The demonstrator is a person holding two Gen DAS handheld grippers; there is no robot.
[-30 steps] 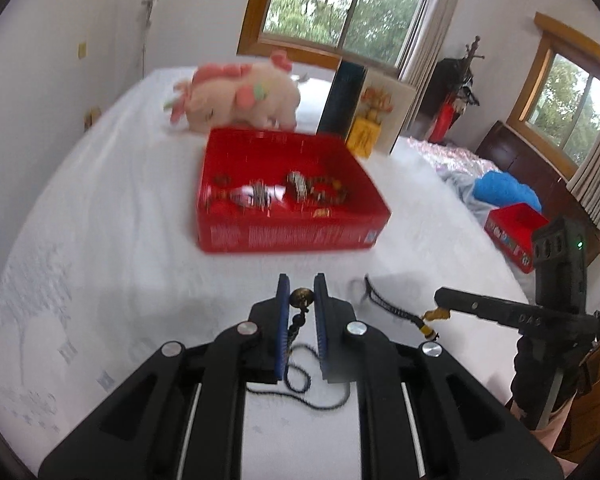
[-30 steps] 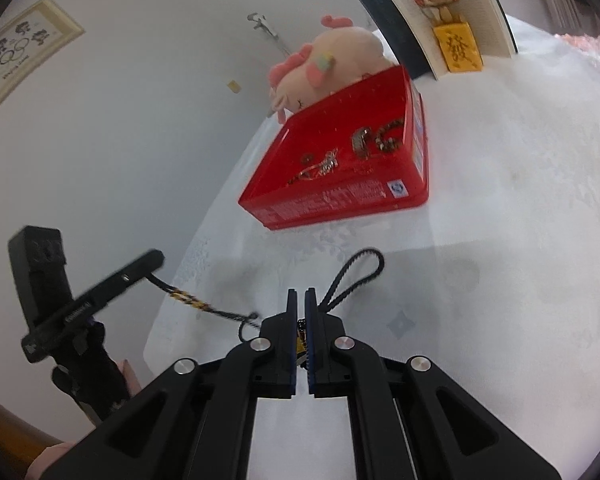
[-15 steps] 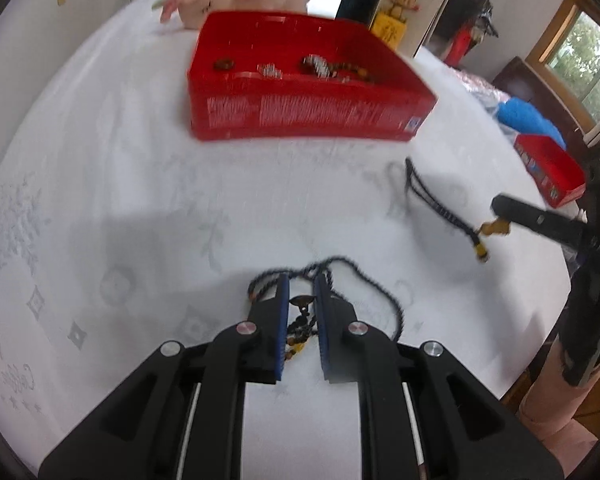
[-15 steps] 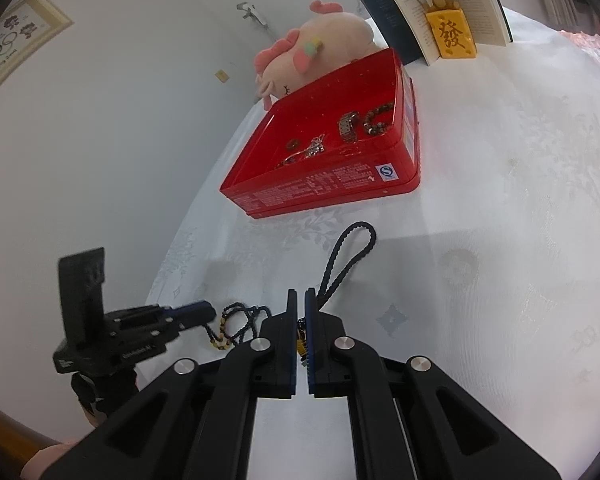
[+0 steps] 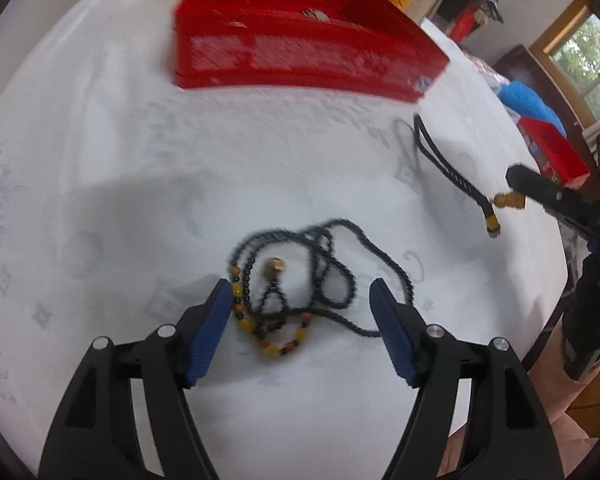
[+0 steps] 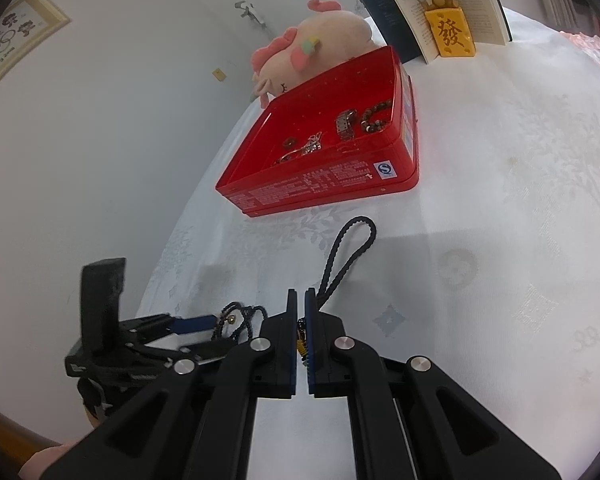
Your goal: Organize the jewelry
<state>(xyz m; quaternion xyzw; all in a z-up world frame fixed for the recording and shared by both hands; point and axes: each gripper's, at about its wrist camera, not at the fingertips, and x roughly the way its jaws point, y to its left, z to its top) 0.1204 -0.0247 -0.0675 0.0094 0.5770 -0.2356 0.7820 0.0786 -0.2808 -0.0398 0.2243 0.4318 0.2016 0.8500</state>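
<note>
A black bead necklace [image 5: 320, 276] with amber beads and a gold pendant lies loose on the white tablecloth. My left gripper [image 5: 302, 292] is open around its near end, touching nothing; it also shows in the right wrist view [image 6: 196, 326]. My right gripper [image 6: 301, 300] is shut on the yellow-beaded end of a black cord charm [image 6: 346, 252], whose loop lies on the cloth; the cord also shows in the left wrist view [image 5: 448, 176]. A red tin box [image 6: 320, 192] beyond holds several bracelets and chains.
A pink plush toy [image 6: 320, 44] lies behind the red box. An open book with a yellow mouse figure [image 6: 448, 12] stands at the back right. A second red box [image 5: 552, 152] and a blue cloth [image 5: 528, 100] lie past the table's right edge.
My left gripper has opened and let the bead necklace drop onto the cloth. It has also moved closer to the table. My right gripper stays shut on the cord.
</note>
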